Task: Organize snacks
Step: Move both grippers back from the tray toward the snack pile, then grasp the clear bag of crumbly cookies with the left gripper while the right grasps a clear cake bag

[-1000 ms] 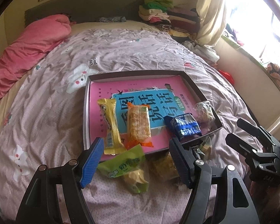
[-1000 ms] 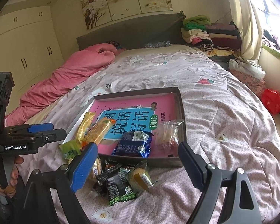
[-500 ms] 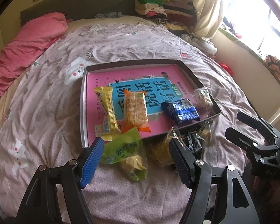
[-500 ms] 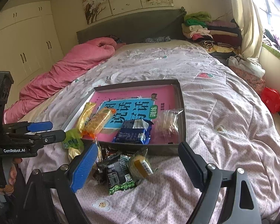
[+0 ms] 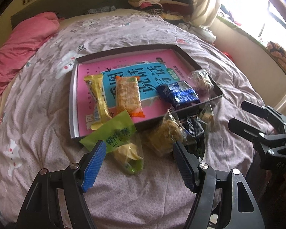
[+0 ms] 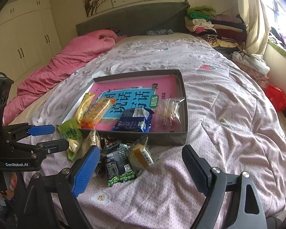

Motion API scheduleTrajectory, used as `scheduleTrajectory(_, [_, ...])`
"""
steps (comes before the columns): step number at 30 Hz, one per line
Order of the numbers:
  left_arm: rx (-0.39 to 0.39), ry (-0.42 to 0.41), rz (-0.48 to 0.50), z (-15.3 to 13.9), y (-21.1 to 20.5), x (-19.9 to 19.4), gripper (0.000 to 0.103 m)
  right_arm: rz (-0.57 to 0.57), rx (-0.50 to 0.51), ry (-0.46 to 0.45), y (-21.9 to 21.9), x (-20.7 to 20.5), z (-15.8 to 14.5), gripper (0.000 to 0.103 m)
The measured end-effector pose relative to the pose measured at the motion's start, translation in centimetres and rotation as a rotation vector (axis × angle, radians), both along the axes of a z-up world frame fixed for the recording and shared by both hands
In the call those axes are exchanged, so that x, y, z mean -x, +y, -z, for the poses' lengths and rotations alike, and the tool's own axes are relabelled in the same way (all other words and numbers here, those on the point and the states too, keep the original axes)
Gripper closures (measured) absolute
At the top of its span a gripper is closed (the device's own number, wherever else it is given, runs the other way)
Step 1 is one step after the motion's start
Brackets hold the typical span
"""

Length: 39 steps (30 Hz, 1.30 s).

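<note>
Cardboard tray (image 5: pixel 74 99) holds four snacks; four more lie loose on the bed (image 5: pixel 38 114). Both tongs, left (image 5: pixel 139 164) and right (image 6: pixel 141 169), gape empty.

One shallow box (image 5: pixel 74 95). Four snack packets inside: yellow bar (image 5: pixel 99 101), orange cracker pack (image 5: pixel 128 95), blue packet (image 5: pixel 178 93), clear packet (image 5: pixel 201 80). At 6 o'clock outside: four loose packets, including green packet (image 5: pixel 114 133).

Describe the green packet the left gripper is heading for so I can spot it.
On the bed, find the shallow box with the pink book. The green packet lies against its near left corner, partly over the rim, beside a clear-wrapped cake. Only it is lime green.
</note>
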<state>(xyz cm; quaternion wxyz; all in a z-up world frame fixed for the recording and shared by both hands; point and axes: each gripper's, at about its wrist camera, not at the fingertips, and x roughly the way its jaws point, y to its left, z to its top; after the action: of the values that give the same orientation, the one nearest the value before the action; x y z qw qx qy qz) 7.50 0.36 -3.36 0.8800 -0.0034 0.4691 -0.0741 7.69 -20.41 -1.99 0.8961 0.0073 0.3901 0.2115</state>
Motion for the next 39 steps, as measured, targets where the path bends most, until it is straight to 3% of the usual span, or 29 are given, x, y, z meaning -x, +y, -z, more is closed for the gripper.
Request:
scheduleTrajectory(29, [-0.013,0.045,0.103,2.6,-2.5,-0.9,0.029,-0.011,0.123,0.123,1.0,-1.9,4.1,0.016])
scheduleTrajectory(39, [-0.025,0.044,0.136,2.9,-3.1,-1.9,0.029,-0.041,0.141,0.105,1.9,-2.6,4.8,0.019])
